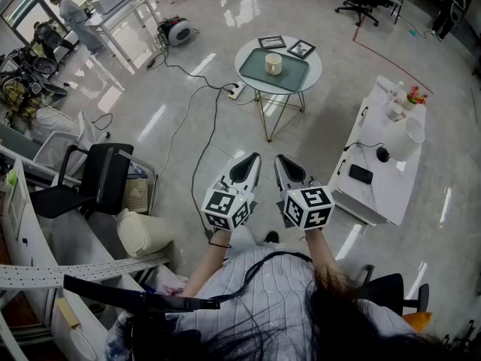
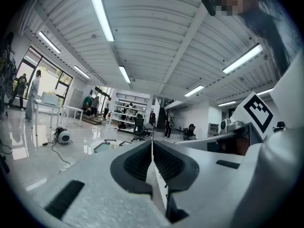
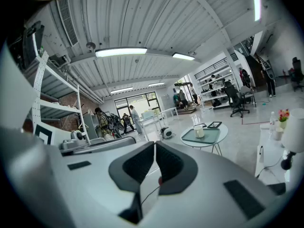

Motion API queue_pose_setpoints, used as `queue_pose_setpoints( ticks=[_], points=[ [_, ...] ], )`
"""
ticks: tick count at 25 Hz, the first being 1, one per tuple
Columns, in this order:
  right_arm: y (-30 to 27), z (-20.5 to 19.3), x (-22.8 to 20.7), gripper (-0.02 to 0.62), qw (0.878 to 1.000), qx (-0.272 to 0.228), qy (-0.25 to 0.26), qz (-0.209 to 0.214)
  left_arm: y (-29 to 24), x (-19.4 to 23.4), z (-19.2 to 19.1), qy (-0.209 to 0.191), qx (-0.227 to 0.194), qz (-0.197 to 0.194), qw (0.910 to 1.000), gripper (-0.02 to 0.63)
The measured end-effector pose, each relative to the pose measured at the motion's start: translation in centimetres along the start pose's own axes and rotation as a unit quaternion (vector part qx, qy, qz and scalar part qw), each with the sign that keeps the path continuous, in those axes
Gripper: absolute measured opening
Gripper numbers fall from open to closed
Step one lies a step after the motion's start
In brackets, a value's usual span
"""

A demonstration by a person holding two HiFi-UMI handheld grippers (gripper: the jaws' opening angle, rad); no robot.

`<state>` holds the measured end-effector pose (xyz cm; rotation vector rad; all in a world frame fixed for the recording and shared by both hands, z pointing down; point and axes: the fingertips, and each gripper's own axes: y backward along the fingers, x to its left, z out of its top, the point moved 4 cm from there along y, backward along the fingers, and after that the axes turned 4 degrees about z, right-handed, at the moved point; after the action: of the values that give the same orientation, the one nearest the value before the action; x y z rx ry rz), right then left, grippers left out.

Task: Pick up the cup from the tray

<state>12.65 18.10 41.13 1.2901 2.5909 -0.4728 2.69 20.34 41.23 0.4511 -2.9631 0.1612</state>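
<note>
A cream cup (image 1: 273, 64) stands upright on a green tray (image 1: 292, 77) on a small round white table (image 1: 314, 62) some way ahead of me. The right gripper view shows the same cup (image 3: 200, 131) and tray (image 3: 210, 137) far off to the right of the jaws. My left gripper (image 1: 249, 159) and right gripper (image 1: 282, 159) are held side by side close to my body, well short of the table. Both are shut with nothing between the jaws. The left gripper (image 2: 152, 144) points level, and the tray edge (image 2: 101, 147) peeks over its left jaw. The right gripper (image 3: 155, 146) tilts slightly down.
Two framed pictures (image 1: 272, 42) (image 1: 301, 49) lie on the round table behind the tray. A white side table (image 1: 398, 179) with a lamp, flowers and a phone stands at right. Cables (image 1: 197, 111) and a power strip cross the floor. A black office chair (image 1: 101, 179) is at left.
</note>
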Motion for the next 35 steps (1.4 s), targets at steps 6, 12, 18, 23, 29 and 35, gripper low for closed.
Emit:
queue_pose_setpoints(
  ticks=[6, 12, 18, 23, 29, 35],
  points=[
    [0.6, -0.1, -0.3, 0.031, 1.0, -0.012, -0.008, -0.002, -0.1, -0.6, -0.2, -0.005, 0.0, -0.003, 1.0, 0.014],
    [0.9, 0.1, -0.6, 0.032, 1.0, -0.021, -0.018, -0.002, 0.1, -0.7, -0.3, -0.004, 0.002, -0.002, 1.0, 0.014],
    [-0.2, -0.2, -0.3, 0.032, 1.0, -0.011, -0.015, -0.001, 0.2, 0.1, -0.5, 0.002, 0.008, 0.001, 1.0, 0.014],
    [-1.9, -0.2, -1.4, 0.031, 1.0, -0.01, -0.025, 0.002, -1.1, 1.6, -0.7, 0.008, 0.009, 0.004, 0.9999, 0.014],
    [-5.7, 0.6, -3.5, 0.032, 0.999, -0.011, -0.03, 0.001, -4.5, 4.9, -0.8, 0.009, 0.018, 0.0, 0.9998, 0.014],
    [-11.4, 2.2, -5.2, 0.032, 0.999, -0.008, -0.042, -0.011, -8.6, 10.1, 0.5, 0.004, 0.027, -0.013, 0.9995, 0.014]
  ],
)
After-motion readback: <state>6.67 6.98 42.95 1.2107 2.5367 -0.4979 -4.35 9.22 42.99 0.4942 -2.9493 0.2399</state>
